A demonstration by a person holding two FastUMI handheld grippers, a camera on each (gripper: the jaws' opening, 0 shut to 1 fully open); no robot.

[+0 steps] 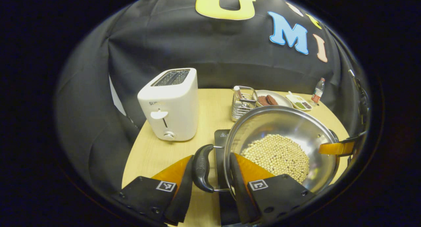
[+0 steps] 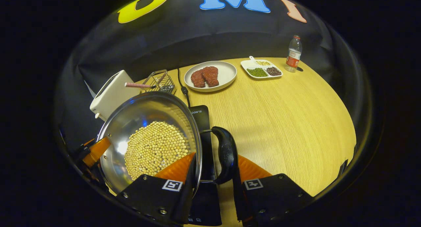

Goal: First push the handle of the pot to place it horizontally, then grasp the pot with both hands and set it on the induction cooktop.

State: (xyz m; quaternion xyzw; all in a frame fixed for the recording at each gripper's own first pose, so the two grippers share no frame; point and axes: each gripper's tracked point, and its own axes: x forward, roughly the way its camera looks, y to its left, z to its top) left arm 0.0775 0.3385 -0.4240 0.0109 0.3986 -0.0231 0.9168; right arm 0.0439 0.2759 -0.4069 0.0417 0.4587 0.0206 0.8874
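A steel pot (image 1: 296, 125) (image 2: 138, 118) holding pale soybeans (image 1: 278, 154) (image 2: 154, 148) hangs over the black induction cooktop (image 1: 219, 138) (image 2: 201, 118); I cannot tell whether it touches it. My left gripper (image 1: 211, 158) is shut on the pot's black side handle (image 1: 201, 167), one finger outside the handle and the other inside the rim. My right gripper (image 2: 215, 159) grips the opposite black handle (image 2: 225, 153) the same way. Each view also catches the other gripper's orange finger across the pot (image 1: 335, 148) (image 2: 97, 151).
A white toaster (image 1: 171, 105) (image 2: 110, 95) stands left of the cooktop. Behind it are a wire rack (image 1: 241, 103) (image 2: 159, 80), a plate (image 1: 281, 100) (image 2: 227, 72) with meat, a divided dish (image 1: 299, 102) (image 2: 261, 69) and a bottle (image 1: 317, 90) (image 2: 293, 54). Bare wooden table (image 2: 289, 121) spreads right.
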